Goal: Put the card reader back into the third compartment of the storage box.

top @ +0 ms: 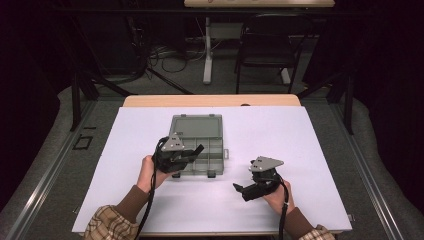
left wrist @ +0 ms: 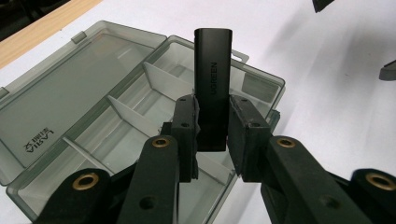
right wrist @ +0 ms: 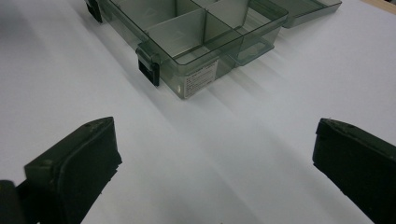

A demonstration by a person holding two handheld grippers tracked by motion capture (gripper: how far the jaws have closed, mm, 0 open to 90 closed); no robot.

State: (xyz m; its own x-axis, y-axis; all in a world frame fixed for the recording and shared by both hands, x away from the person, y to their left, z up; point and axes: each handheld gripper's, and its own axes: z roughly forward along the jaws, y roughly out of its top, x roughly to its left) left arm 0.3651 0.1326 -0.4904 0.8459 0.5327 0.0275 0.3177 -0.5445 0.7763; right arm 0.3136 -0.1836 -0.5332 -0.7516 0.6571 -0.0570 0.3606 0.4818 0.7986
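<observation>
The organiser box [left wrist: 116, 107] at centre frame looks like smoky translucent plastic, smooth and slightly glossy, with frosted dividers. The black device [left wrist: 213, 79] above it has a smooth satin plastic shell. The left gripper [left wrist: 212, 140] looks like matt black plastic with brass-coloured inserts. The white sheet [top: 280, 130] looks matt over a pale wood table edge [top: 210, 100].

You are working in a lab or recording studio, not a home. Your bench [top: 310, 150] is a wooden top under a plain white sheet, fenced by dark metal frame posts [top: 76, 100] with black curtains hanging at both sides. On the grey carpeted floor beyond it, loose cables [top: 170, 57] coil around the white leg of another table [top: 207, 50], and a black chair [top: 270, 45] stands beside that. Metal rails [top: 50, 165] run along the floor at your sides.
</observation>
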